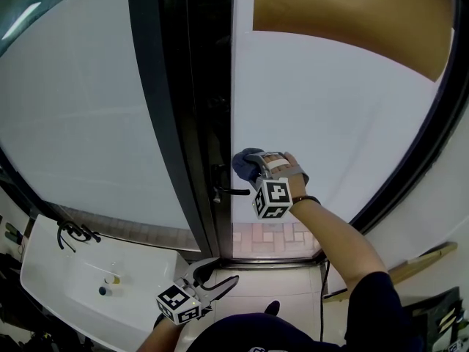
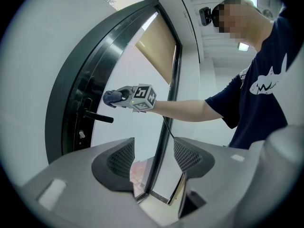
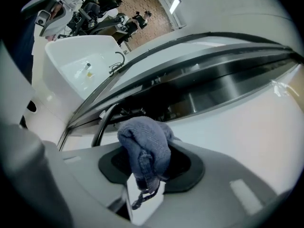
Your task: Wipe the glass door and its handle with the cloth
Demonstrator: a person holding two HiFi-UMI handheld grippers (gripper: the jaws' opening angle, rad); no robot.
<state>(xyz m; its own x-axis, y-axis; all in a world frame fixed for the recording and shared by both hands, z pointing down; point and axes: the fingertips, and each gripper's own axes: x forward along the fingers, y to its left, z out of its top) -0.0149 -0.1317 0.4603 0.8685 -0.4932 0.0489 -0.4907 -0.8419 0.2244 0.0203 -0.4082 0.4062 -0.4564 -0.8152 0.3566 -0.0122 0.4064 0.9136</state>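
Observation:
The frosted glass door [image 1: 337, 123] meets a black frame [image 1: 198, 123] at the middle of the head view. A black lever handle [image 1: 231, 191] juts from the frame. My right gripper [image 1: 254, 166] is shut on a bunched blue cloth [image 1: 245, 161], which sits against the glass just above the handle. In the right gripper view the cloth [image 3: 145, 146] fills the jaws, with the handle [image 3: 104, 122] just past it. My left gripper [image 1: 211, 276] hangs low near the floor, open and with nothing in it; its view shows the handle [image 2: 97, 117] and the cloth [image 2: 114, 97].
A white basin [image 1: 51, 277] with small items stands at the lower left. A brown blind [image 1: 352, 13] covers the glass's upper part. A wooden strip [image 1: 410, 266] leans at the lower right. Pale tiles [image 1: 264, 237] show at the door's foot.

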